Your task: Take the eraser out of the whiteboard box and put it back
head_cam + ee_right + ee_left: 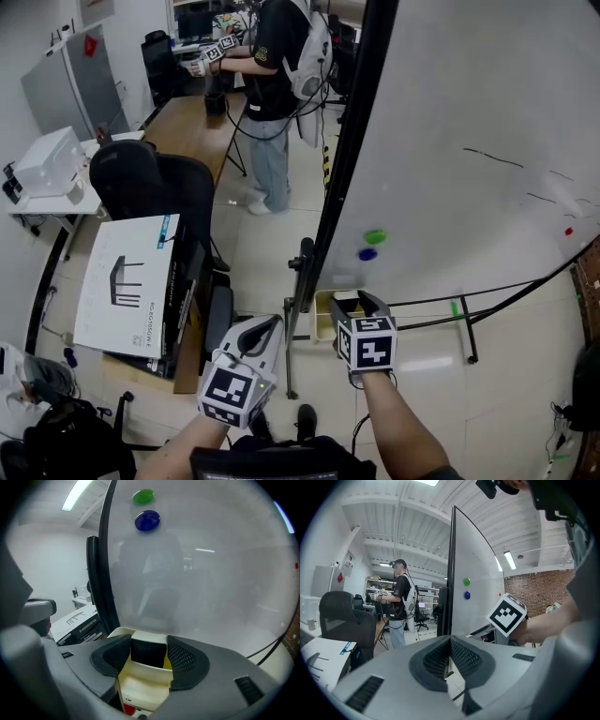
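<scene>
A black eraser (148, 653) sits between the jaws of my right gripper (149, 642), and both pads press on its sides. It is over the open top of the cream whiteboard box (143, 679), which hangs at the foot of the whiteboard (197, 564). In the head view the right gripper (359, 302) points into that box (322, 317) at the board's lower left corner. My left gripper (270, 325) hangs to the left of it, apart from the box. Its jaws (450, 641) meet at the tips with nothing between them.
A green magnet (375, 236) and a blue magnet (367, 254) stick on the whiteboard (469, 112) above the box. The board's black post (302, 281) stands left of the box. A printed carton (127, 286), an office chair (150, 183), a wooden desk (192, 127) and a standing person (272, 84) are farther left and back.
</scene>
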Tool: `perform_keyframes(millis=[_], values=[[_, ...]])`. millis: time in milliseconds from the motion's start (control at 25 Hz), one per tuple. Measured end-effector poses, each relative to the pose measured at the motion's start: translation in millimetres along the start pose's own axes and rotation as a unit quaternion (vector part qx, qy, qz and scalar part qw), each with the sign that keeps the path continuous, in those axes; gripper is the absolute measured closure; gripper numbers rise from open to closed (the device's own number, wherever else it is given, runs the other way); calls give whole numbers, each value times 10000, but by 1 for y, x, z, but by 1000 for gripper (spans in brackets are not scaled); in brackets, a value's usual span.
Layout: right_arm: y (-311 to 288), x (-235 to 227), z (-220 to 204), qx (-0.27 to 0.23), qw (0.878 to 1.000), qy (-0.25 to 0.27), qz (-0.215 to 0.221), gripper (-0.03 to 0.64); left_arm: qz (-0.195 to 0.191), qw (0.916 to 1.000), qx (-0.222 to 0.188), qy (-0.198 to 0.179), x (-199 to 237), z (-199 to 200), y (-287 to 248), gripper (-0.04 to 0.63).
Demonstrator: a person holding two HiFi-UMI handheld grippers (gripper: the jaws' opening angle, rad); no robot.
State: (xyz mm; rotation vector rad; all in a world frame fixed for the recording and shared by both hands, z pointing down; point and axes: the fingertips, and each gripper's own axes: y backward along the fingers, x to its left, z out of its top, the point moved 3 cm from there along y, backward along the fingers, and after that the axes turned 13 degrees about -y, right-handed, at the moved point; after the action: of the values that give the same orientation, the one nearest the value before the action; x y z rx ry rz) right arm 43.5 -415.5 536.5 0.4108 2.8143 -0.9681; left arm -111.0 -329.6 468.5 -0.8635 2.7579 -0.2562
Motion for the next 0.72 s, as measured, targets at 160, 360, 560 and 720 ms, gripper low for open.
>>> perform_keyframes(millis=[160, 360, 560, 720], values=[[-1, 1, 0, 4, 10000, -20, -71, 357, 26, 10000, -16, 15, 2, -1, 2, 575], [1, 5, -1, -124, 9999, -2, 53, 327, 61, 10000, -26, 22, 7, -1, 5, 575], [15, 7, 9, -404, 9988, 50, 269, 319, 122, 9999, -91, -44, 7, 9, 7, 575], [39, 8, 21, -571, 9968, 58, 548, 319, 182, 9996, -183, -119, -2, 27, 9, 575]])
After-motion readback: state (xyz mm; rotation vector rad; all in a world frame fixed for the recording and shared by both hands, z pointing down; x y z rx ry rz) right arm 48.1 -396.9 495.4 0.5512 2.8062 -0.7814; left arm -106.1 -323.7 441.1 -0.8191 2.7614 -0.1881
